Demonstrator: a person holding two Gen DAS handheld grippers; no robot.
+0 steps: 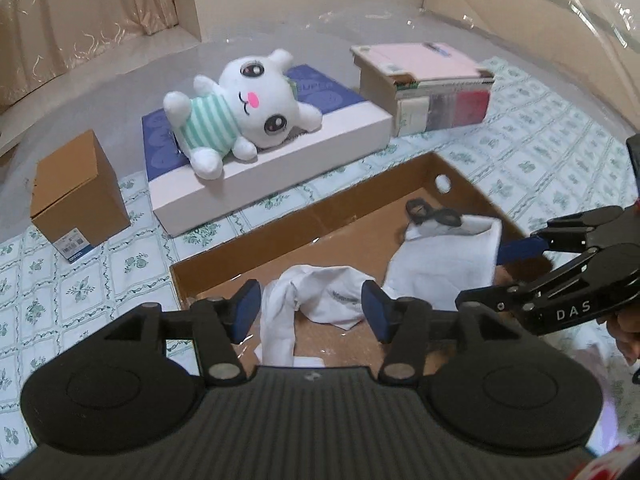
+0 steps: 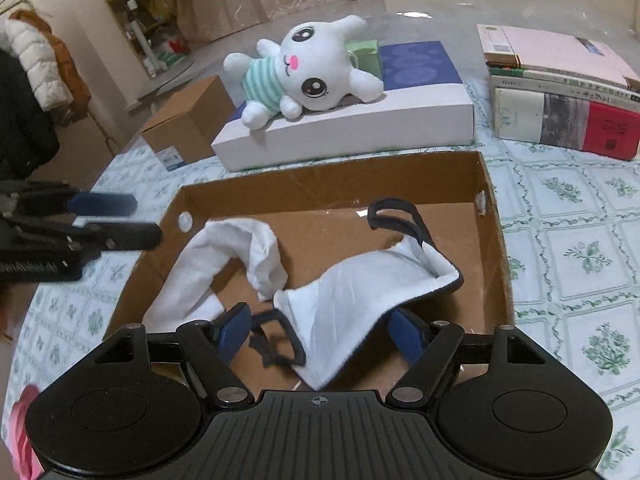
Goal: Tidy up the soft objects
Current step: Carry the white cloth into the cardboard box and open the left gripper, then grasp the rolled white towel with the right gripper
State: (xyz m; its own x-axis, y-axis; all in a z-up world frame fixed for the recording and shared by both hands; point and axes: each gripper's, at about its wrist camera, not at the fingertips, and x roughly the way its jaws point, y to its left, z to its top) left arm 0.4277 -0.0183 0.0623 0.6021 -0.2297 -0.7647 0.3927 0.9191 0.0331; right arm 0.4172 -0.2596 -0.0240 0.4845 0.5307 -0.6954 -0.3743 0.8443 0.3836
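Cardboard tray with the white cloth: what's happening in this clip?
A person holds a pair of tongs in each hand over the cardboard tray. The white cloth bag with black straps lies in the tray. The left tongs and right tongs both stand open around parts of it, neither gripping. The plush bunny lies on the white box behind, untouched.

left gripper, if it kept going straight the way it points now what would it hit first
Most likely the white cloth lying in the cardboard box: it already sits between the open left gripper fingers. Past it comes the box floor. Depth is hard to judge through the fisheye.
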